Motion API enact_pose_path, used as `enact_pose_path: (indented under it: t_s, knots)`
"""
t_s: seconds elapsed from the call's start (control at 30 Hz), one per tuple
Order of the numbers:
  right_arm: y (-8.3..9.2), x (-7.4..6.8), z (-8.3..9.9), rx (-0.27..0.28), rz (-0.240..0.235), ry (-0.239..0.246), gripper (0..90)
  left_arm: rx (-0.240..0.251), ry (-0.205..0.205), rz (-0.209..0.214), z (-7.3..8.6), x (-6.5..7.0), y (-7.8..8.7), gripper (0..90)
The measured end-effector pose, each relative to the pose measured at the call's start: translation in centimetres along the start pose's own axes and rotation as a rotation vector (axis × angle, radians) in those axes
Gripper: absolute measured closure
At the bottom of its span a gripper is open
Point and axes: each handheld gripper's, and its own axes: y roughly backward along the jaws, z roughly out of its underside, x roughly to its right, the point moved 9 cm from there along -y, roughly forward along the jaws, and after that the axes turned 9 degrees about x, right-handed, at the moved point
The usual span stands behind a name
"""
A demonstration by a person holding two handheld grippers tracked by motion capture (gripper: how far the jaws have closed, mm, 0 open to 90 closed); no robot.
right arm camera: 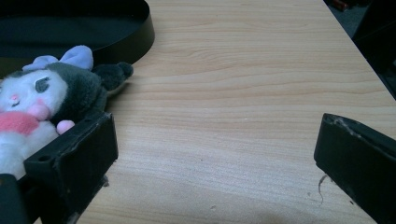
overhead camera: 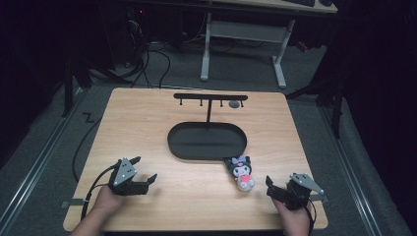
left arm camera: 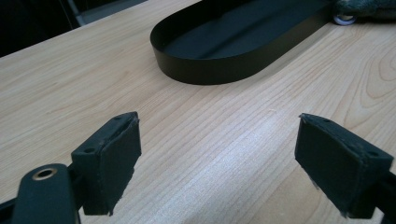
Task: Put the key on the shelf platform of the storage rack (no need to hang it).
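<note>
On the bench (overhead camera: 147, 118), high view: plush toy (overhead camera: 241, 172) lies just beside the black oval tray (overhead camera: 206, 141), near the right tongs (overhead camera: 272, 189); left tongs (overhead camera: 142, 174) sit well apart. Left gripper view: jaws released, nothing between, tray ahead. Right gripper view: jaws spread wide, plush off to the jaw's outer side. Risk: closing from here likely pinches air or nudges the toy against the tray wall.

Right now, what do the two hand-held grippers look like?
Both are black. The left hand-held gripper carries a grey three-cornered plate with small dark dots, and a black cable trails from it. The right hand-held gripper has a like plate. Their pads are flat, black blocks with worn edges.
</note>
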Motion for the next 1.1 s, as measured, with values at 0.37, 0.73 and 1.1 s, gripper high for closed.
enact_pose_path:
  t_s: [0.37, 0.73, 1.1]
  knots:
    - [0.21, -0.21, 0.17, -0.003, -0.005, 0.009, 0.0, -0.003, -0.004, 0.001, 0.0, 0.07, -0.08, 15.4]
    - [0.47, -0.08, 0.09, 0.0, -0.011, -0.001, 0.0, -0.005, 0.011, -0.002, -0.02, -0.1, -0.19, 15.4]
    - [0.79, -0.26, 0.04, 0.012, -0.013, 0.021, 0.0, -0.011, 0.003, -0.002, -0.09, -0.05, -0.38, 15.4]
